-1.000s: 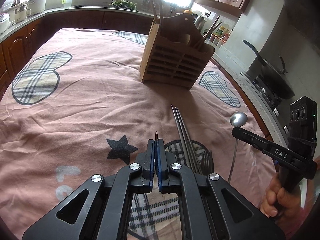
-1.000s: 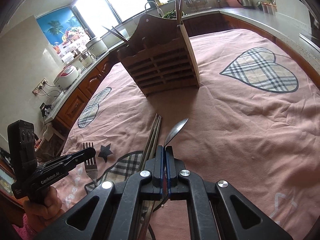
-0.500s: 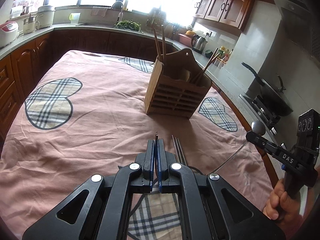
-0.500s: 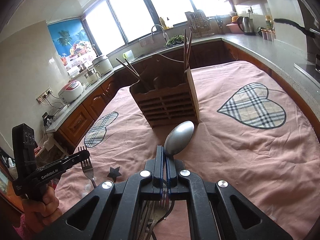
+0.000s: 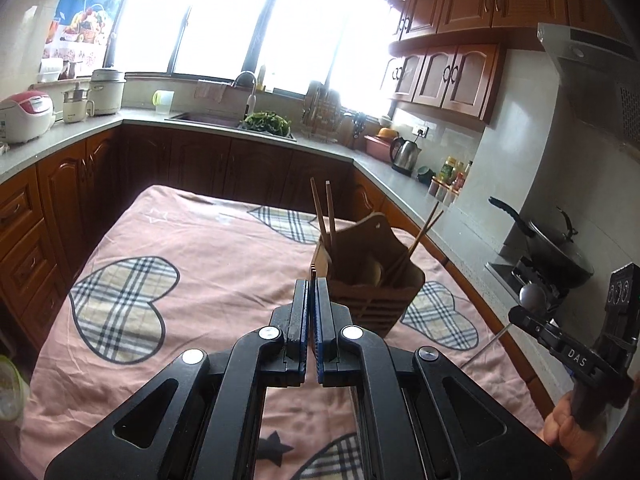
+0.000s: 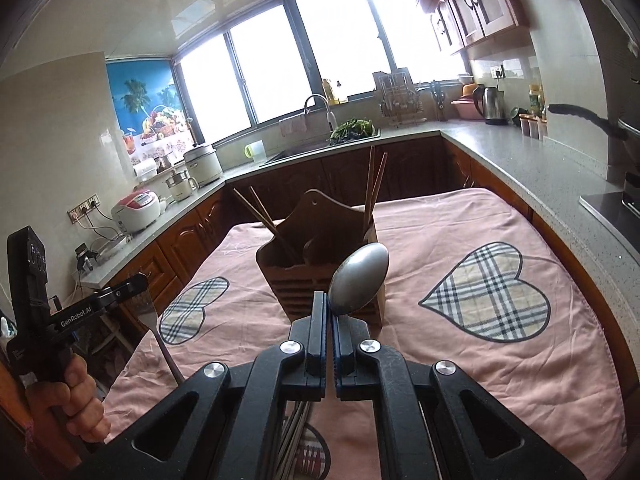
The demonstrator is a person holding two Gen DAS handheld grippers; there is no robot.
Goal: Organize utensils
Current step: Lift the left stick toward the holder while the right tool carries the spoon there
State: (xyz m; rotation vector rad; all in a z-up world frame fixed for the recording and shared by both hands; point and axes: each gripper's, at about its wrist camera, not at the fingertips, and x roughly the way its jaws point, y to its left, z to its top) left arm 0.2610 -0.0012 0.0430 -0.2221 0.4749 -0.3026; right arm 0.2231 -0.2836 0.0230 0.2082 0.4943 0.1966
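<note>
My left gripper (image 5: 311,292) is shut; in the right wrist view the same left gripper (image 6: 138,282) pinches a metal fork (image 6: 147,307) near its tines, handle hanging down. My right gripper (image 6: 330,304) is shut on a metal spoon (image 6: 360,276), bowl up and just ahead of the tips. From the left wrist view that right gripper (image 5: 517,314) and the spoon (image 5: 532,297) show at the right. A wooden utensil holder (image 6: 316,248) (image 5: 372,292) stands ahead of both grippers with wooden chopsticks (image 5: 325,216) in it. Metal chopsticks (image 6: 296,428) lie on the cloth below.
The table wears a pink cloth (image 5: 208,264) with plaid hearts. Dark cabinets and a grey counter (image 6: 520,160) ring it closely. A wok (image 5: 560,264) sits on the stove at the right, a kettle (image 6: 494,106) and sink (image 5: 224,118) at the back. A hand (image 6: 68,408) grips each handle.
Both grippers have risen well above the table and tilted up, carrying the fork and the spoon. The holder now sits lower in each view, and the windows fill the top.
</note>
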